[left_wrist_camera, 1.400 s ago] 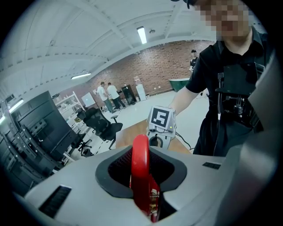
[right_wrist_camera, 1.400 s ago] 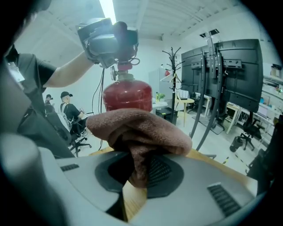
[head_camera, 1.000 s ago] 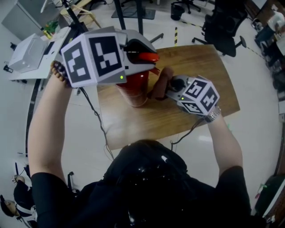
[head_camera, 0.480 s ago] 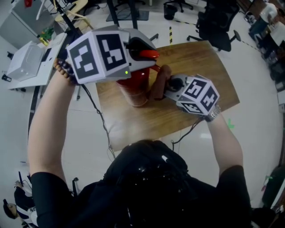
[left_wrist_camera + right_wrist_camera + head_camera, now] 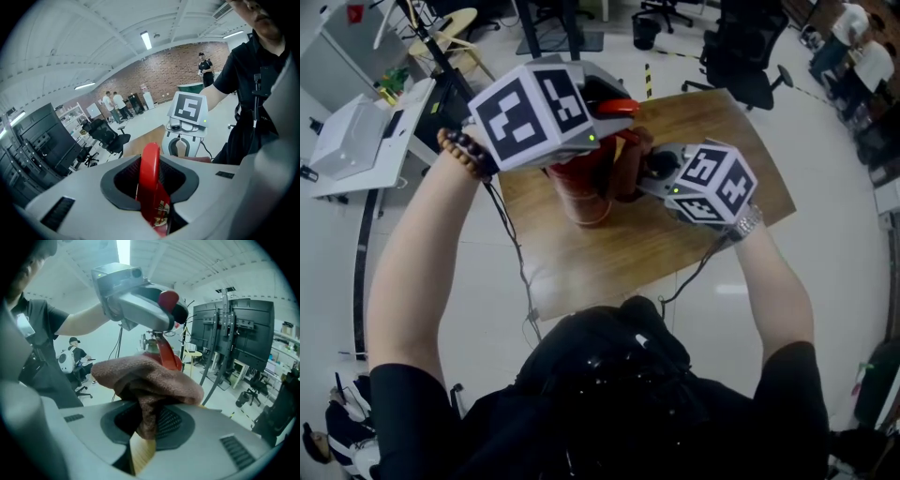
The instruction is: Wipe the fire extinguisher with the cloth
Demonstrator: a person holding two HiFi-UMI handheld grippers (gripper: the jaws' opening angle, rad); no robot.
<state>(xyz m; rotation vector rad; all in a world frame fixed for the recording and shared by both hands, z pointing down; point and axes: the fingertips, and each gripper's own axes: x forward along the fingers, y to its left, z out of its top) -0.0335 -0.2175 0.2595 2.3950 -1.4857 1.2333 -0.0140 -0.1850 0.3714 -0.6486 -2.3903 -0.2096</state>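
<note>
A red fire extinguisher point(image 5: 581, 192) stands upright near the far left of a wooden table point(image 5: 609, 253). My left gripper point(image 5: 609, 103) is shut on its red top handle point(image 5: 151, 178), reaching in from above left. The jaws have just been opening a little, and the handle is still between them. My right gripper point(image 5: 652, 169) is shut on a bunched brown cloth point(image 5: 145, 378), which presses against the extinguisher's right side just under the valve. In the right gripper view the left gripper point(image 5: 171, 305) and the red lever point(image 5: 166, 355) show right behind the cloth.
A black office chair point(image 5: 741, 56) stands beyond the table's far edge. A white desk with a box point(image 5: 356, 141) sits to the left. Cables point(image 5: 511, 253) hang off the table's left and near edges. People stand far off by a brick wall point(image 5: 112, 101).
My right gripper has moved up the extinguisher's side with the cloth, closer to the valve. The left gripper keeps its hold on the handle.
</note>
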